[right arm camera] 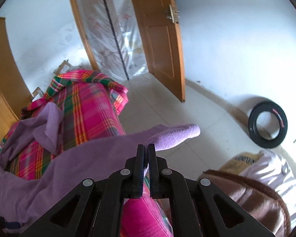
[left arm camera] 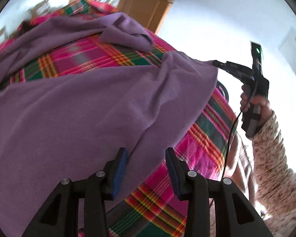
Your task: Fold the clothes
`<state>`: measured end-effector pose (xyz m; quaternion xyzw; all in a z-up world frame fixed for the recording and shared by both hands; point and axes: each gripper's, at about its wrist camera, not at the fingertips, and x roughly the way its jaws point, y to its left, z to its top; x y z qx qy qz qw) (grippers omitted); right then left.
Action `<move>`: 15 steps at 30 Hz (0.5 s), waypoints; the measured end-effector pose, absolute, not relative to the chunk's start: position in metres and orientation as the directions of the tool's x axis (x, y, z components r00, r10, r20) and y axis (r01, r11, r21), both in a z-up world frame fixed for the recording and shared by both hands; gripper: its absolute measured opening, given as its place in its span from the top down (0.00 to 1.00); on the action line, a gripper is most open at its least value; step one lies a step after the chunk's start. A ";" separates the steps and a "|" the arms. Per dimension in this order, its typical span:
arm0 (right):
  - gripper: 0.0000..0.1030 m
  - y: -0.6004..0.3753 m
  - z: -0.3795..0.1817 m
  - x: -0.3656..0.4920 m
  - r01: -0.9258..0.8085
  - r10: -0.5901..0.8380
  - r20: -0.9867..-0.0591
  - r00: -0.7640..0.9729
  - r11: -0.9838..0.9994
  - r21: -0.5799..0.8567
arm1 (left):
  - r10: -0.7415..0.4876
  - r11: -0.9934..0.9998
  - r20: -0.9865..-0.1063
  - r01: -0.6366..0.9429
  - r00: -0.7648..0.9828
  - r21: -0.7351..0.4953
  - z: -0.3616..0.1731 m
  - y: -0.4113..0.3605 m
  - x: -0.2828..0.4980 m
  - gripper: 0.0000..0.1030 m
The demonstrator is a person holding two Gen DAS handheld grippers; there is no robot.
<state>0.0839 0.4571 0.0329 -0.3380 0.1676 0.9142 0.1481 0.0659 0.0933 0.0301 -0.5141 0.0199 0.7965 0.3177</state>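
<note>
A purple fleece garment [left arm camera: 84,106] lies spread over a pink, green and orange plaid cover [left arm camera: 84,59]. My left gripper [left arm camera: 146,154] is open just above the garment's near edge, with nothing between its blue-padded fingers. At the far right of the left wrist view, my right gripper [left arm camera: 216,63] pinches the garment's corner and holds it taut, carried by a hand in a floral sleeve [left arm camera: 270,148]. In the right wrist view my right gripper [right arm camera: 146,148] is shut on the purple garment [right arm camera: 100,154], and a fuzzy fold [right arm camera: 177,134] sticks out past its tips.
The plaid cover [right arm camera: 92,110] drapes a long raised surface. Beyond it stand an open wooden door [right arm camera: 159,39] and a doorway hung with plastic sheet [right arm camera: 112,31]. A black tyre [right arm camera: 267,124] leans on the wall. Brown and white clothes [right arm camera: 256,189] lie at lower right on the tiled floor [right arm camera: 157,106].
</note>
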 end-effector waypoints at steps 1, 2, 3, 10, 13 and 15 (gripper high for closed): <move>0.96 0.458 0.032 0.087 -0.391 0.159 -0.665 -0.729 -0.895 0.215 | 0.482 -0.793 -0.835 -0.539 -0.266 -0.286 0.030 0.097 0.069 0.60; 0.96 0.459 0.032 0.089 -0.397 0.161 -0.662 -0.732 -0.890 0.222 | 0.477 -0.789 -0.839 -0.547 -0.262 -0.278 0.029 0.100 0.071 0.60; 0.96 0.460 0.033 0.092 -0.402 0.164 -0.657 -0.735 -0.887 0.228 | 0.472 -0.787 -0.843 -0.553 -0.258 -0.272 0.029 0.102 0.072 0.59; 0.96 0.464 0.039 0.099 -0.414 0.167 -0.638 -0.752 -0.873 0.260 | 0.414 -0.779 -0.864 -0.603 -0.286 -0.174 0.024 0.130 0.082 0.59; 0.96 0.463 0.039 0.100 -0.417 0.171 -0.645 -0.745 -0.874 0.249 | 0.398 -0.775 -0.864 -0.617 -0.308 -0.137 0.023 0.137 0.082 0.57; 0.96 0.465 0.037 0.100 -0.426 0.169 -0.655 -0.737 -0.868 0.256 | 0.375 -0.777 -0.868 -0.621 -0.327 -0.102 0.022 0.142 0.082 0.57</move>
